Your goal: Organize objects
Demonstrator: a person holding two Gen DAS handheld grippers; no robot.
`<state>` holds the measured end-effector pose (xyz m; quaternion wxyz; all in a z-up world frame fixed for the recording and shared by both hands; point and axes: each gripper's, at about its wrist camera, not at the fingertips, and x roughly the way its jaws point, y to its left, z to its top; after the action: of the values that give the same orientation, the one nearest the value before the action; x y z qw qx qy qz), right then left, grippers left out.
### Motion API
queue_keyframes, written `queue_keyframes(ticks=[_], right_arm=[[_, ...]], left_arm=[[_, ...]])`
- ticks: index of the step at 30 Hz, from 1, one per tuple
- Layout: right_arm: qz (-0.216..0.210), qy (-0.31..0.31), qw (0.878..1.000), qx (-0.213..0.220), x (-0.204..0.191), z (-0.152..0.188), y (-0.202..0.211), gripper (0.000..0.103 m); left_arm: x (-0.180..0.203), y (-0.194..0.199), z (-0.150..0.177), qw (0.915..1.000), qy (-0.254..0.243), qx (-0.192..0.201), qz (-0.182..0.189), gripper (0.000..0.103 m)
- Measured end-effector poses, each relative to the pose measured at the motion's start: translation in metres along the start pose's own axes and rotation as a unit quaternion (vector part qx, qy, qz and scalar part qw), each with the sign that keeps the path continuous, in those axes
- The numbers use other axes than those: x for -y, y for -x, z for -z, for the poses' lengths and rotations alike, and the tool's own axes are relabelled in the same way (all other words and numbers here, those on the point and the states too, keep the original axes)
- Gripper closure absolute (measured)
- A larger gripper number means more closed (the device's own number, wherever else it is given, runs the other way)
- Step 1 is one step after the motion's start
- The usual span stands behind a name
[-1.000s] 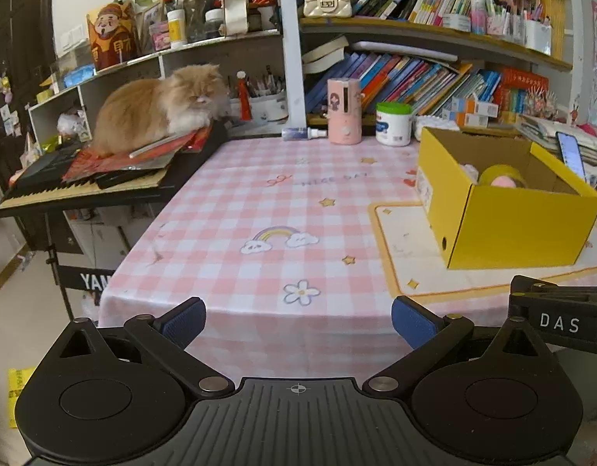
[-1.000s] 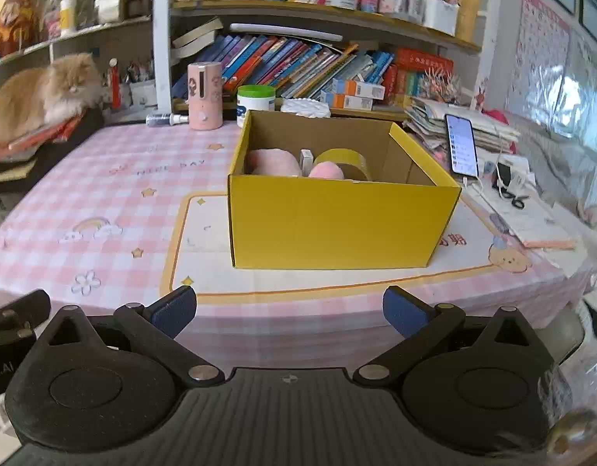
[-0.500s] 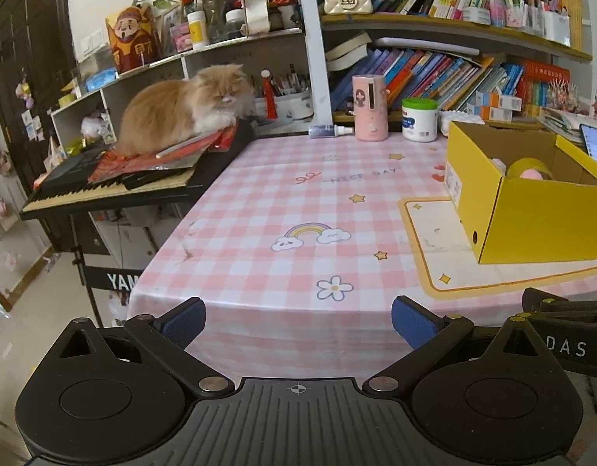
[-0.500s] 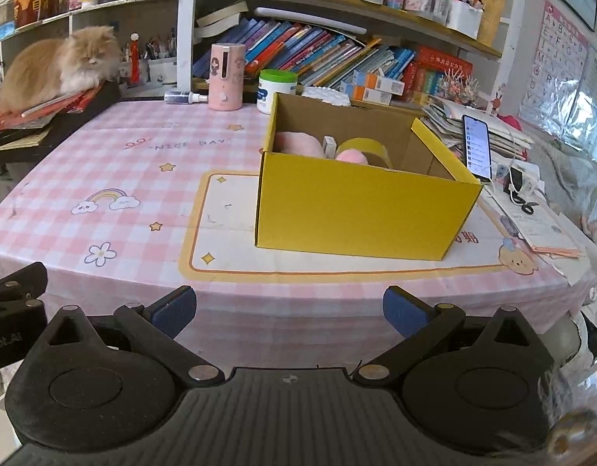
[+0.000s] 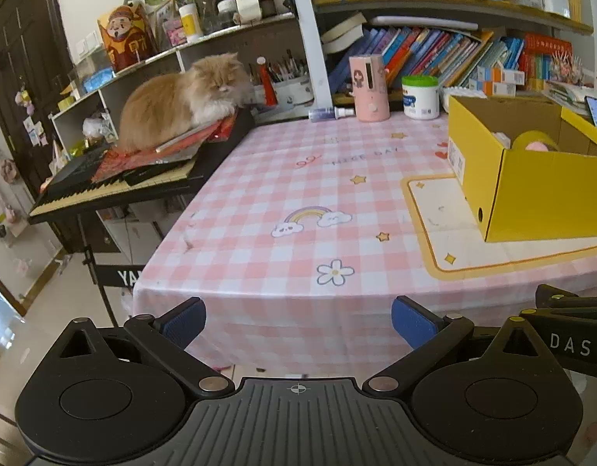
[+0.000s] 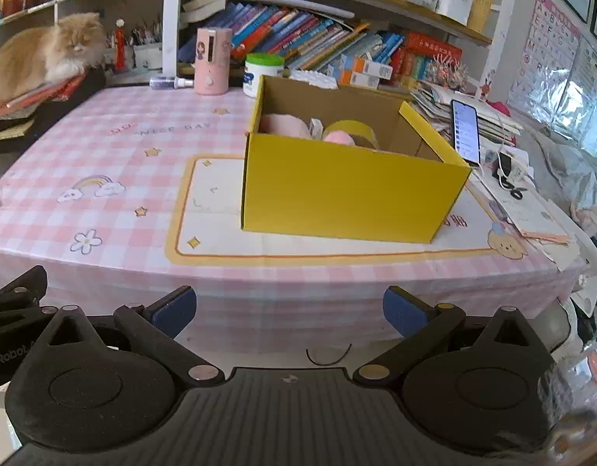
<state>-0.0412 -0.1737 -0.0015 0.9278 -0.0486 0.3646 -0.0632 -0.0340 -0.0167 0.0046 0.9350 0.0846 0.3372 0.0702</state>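
Note:
A yellow cardboard box [image 6: 353,190] stands open-topped on a cream mat [image 6: 221,240] on the pink checked table [image 6: 116,147]. Inside it lie a yellow tape roll [image 6: 351,130], a pink soft item [image 6: 283,124] and a small white piece. In the left wrist view the same box [image 5: 539,190] sits at the right. My left gripper [image 5: 298,320] hangs open and empty off the table's front edge. My right gripper [image 6: 290,310] is likewise open and empty, in front of the box and below the table edge.
At the table's back stand a pink dispenser [image 6: 212,60], a white tub [image 6: 263,73] and a small spray bottle [image 6: 170,82]. An orange cat [image 5: 182,101] lies on a keyboard [image 5: 116,182] at the left. A phone [image 6: 466,130] and papers lie right of the box. Bookshelves rise behind.
Both grippers have drawn back from the table, so the box and table look farther away and the table's front edge shows. Both stay open.

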Motion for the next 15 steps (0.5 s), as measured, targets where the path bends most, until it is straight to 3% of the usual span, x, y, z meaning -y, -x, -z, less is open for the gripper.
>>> queue_keyframes(ticks=[15], right_arm=[[0.004,0.003,1.000,-0.014,-0.002,0.002,-0.005,0.000]], left_arm=[[0.003,-0.011,-0.001,0.9997,-0.005,-0.022,-0.005,0.000]])
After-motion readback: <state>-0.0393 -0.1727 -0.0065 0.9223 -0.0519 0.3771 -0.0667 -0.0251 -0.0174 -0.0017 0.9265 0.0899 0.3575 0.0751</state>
